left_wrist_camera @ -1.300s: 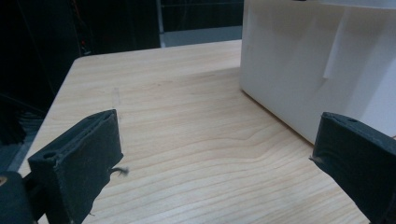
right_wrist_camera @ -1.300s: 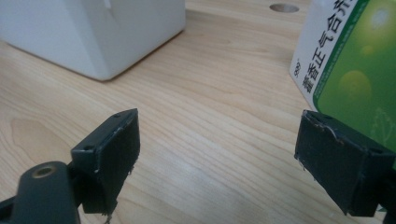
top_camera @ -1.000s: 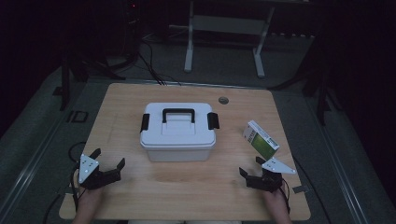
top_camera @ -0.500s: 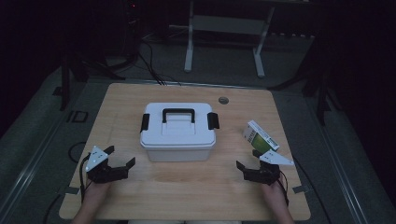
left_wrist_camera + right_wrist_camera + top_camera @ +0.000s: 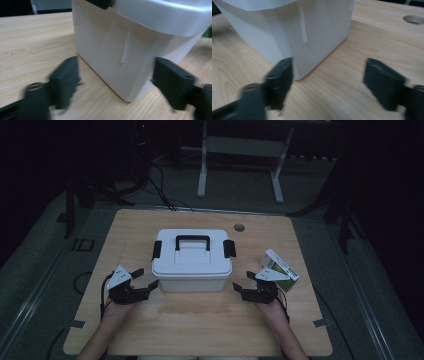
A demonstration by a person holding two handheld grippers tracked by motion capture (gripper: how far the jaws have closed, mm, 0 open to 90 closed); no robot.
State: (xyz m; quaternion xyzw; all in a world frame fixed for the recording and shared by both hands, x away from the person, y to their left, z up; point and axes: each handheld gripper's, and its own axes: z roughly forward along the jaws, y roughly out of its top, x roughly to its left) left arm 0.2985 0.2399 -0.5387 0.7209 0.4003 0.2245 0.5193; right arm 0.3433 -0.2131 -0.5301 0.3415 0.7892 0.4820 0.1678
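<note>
White lidded box (image 5: 192,262) upright at frame centre on bench (image 5: 210,330), long axis left-right, black handle (image 5: 192,240) parallel. Left claw (image 5: 142,281) and right claw (image 5: 244,284) flank lower corners, jaws just closing, apart, gripping nothing.

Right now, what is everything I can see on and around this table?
storage box: one, white with black handle and side latches, middle of the table
small carton: one, green and white, right of the box
table: one, light wood, a round hole near its far edge
stand: one, pale legs, on the floor behind
left gripper: one, black, jaws apart and just closing, at the box's near left corner
right gripper: one, black, jaws apart and just closing, at its near right corner
</note>
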